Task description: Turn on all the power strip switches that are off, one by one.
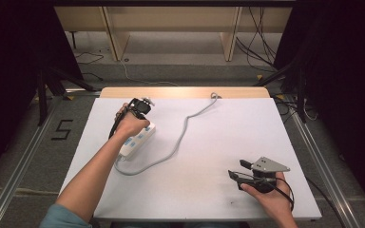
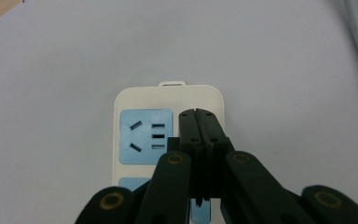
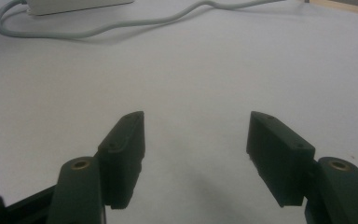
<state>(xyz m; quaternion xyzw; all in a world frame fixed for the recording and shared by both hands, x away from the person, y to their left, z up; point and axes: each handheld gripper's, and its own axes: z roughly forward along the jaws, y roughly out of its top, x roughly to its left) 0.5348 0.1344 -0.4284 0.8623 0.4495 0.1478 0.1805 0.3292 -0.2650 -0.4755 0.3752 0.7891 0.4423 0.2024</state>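
- Jaws of the left gripper [image 2: 200, 116] are pressed together, empty, tips over the power strip [image 2: 168, 126].
- Right gripper [image 3: 196, 149] gapes at five o'clock, holding nothing.
- Strip at nine o'clock on the table [image 1: 218, 142]: probably rigid, light plastic; take it across its long sides, since the stiff grey cord [image 1: 183, 133] will likely drag.

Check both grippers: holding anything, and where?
Nothing held. Left gripper is shut with empty jaws over the power strip; contact can't be told. Right gripper is open above the table.
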